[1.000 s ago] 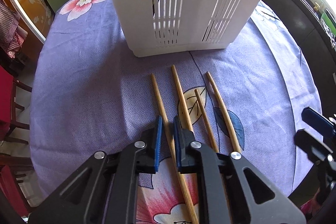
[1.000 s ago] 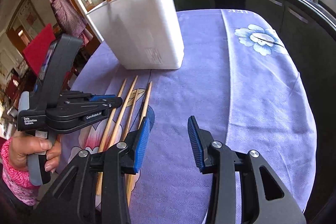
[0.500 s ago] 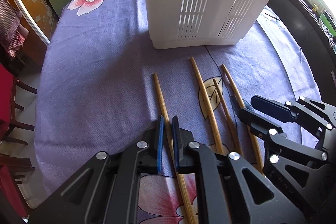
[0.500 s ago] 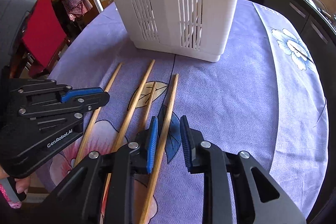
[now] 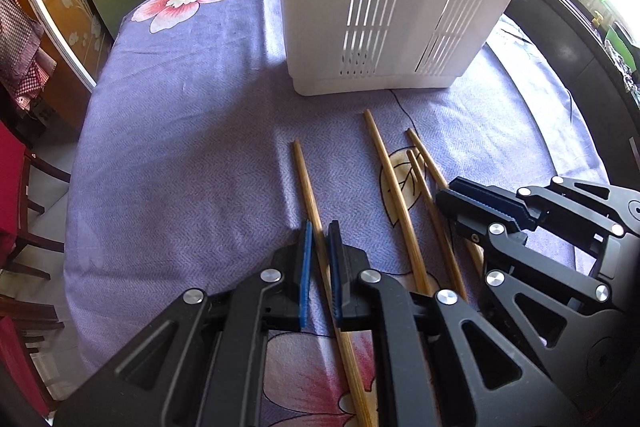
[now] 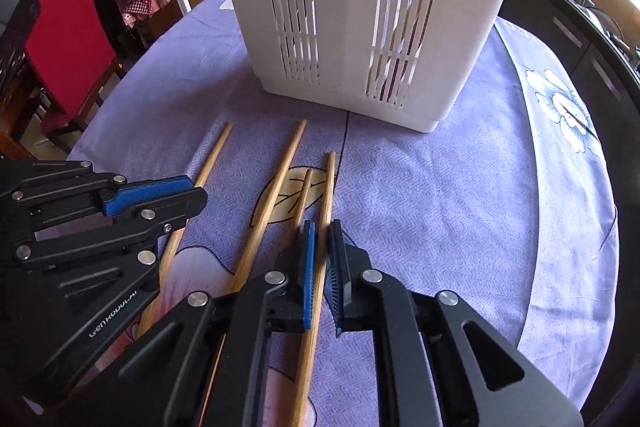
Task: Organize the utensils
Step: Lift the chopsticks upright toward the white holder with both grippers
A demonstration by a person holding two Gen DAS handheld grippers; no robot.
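Both tools are clamping chopsticks lying on the surface before the white slotted utensil holder (image 6: 360, 19): the left tool (image 5: 318, 239) is gripping the leftmost chopstick (image 5: 306, 183), and the right tool (image 6: 322, 239), its jaws having just closed, is pinching the rightmost chopstick (image 6: 329, 187). I would advise lifting each stick level and clear of the two loose chopsticks (image 6: 276, 187) between them before tipping it upright over the holder.

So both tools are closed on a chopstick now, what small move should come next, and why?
Probably lift both straight up a little. The left tool clamps the leftmost chopstick and the right tool the rightmost chopstick, both flat on the tablecloth; the white slotted holder stands just ahead.
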